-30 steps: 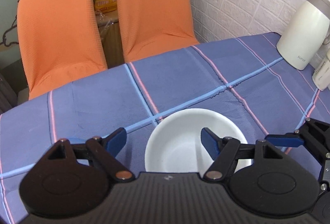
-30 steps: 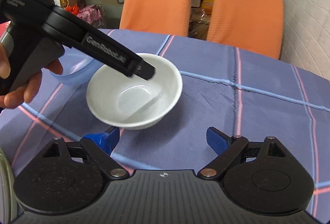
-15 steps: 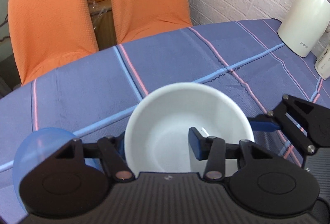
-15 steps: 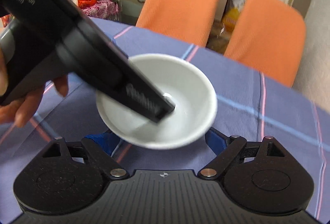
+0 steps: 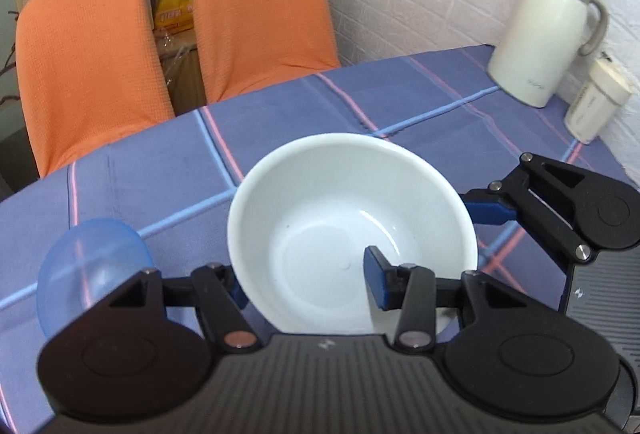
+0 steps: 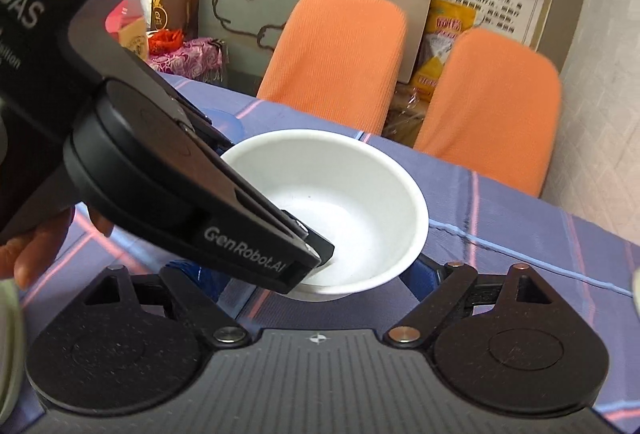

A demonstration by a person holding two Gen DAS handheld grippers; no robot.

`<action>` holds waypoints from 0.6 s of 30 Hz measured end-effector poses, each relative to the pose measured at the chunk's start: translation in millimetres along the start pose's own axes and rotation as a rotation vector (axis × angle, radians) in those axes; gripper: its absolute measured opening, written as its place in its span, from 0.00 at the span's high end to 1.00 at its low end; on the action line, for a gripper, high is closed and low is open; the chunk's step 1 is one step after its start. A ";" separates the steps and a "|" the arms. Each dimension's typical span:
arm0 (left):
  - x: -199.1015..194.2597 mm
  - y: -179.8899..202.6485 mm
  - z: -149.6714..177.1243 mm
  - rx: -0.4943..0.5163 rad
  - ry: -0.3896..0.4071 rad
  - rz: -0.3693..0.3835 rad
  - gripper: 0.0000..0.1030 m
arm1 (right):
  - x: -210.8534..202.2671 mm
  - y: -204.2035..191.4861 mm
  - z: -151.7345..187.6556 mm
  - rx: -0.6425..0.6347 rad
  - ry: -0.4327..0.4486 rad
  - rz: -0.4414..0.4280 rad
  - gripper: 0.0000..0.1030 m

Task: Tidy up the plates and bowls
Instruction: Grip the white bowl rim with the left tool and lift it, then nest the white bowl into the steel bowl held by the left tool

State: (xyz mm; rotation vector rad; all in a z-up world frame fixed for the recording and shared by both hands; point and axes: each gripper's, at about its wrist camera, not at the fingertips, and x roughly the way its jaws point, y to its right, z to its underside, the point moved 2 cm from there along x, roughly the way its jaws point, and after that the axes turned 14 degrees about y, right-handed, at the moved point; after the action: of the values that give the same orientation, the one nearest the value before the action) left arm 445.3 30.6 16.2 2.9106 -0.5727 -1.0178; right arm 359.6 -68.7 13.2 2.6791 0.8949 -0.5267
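One white bowl (image 5: pixel 340 218), one blue bowl (image 5: pixel 88 266), two chairs (image 5: pixel 256 10).

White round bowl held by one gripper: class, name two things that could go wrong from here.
1. The left gripper pinches only one wall of the white round bowl; it might tip or slip out.
2. The right gripper, open, sits close under the bowl; a bump could knock it loose. The translucent blue bowl lies nearby on the table.
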 end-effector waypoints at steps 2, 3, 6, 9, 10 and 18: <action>-19.9 16.1 6.0 0.006 0.019 0.010 0.57 | -23.6 -8.0 0.3 -0.017 0.013 0.008 0.27; -31.0 26.1 10.0 0.013 0.031 0.012 0.57 | -35.3 -11.1 1.3 -0.026 0.016 0.012 0.27; -61.3 52.2 24.1 0.016 0.057 0.030 0.56 | -74.2 -23.7 7.9 -0.038 0.033 0.027 0.27; -86.3 78.2 44.1 0.014 0.063 0.051 0.56 | -101.1 -34.0 16.9 -0.031 0.023 0.038 0.26; -91.5 86.3 50.7 0.014 0.061 0.058 0.56 | -110.3 -38.3 20.8 -0.028 0.018 0.042 0.26; -116.9 130.5 105.6 0.036 0.027 0.094 0.55 | -153.7 -62.3 53.5 0.006 -0.018 0.045 0.26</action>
State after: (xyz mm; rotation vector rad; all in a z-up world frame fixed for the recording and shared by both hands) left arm 253.1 -39.4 19.2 2.8918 -0.7257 -0.9659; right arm 193.2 -119.9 21.0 2.6885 0.8273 -0.5437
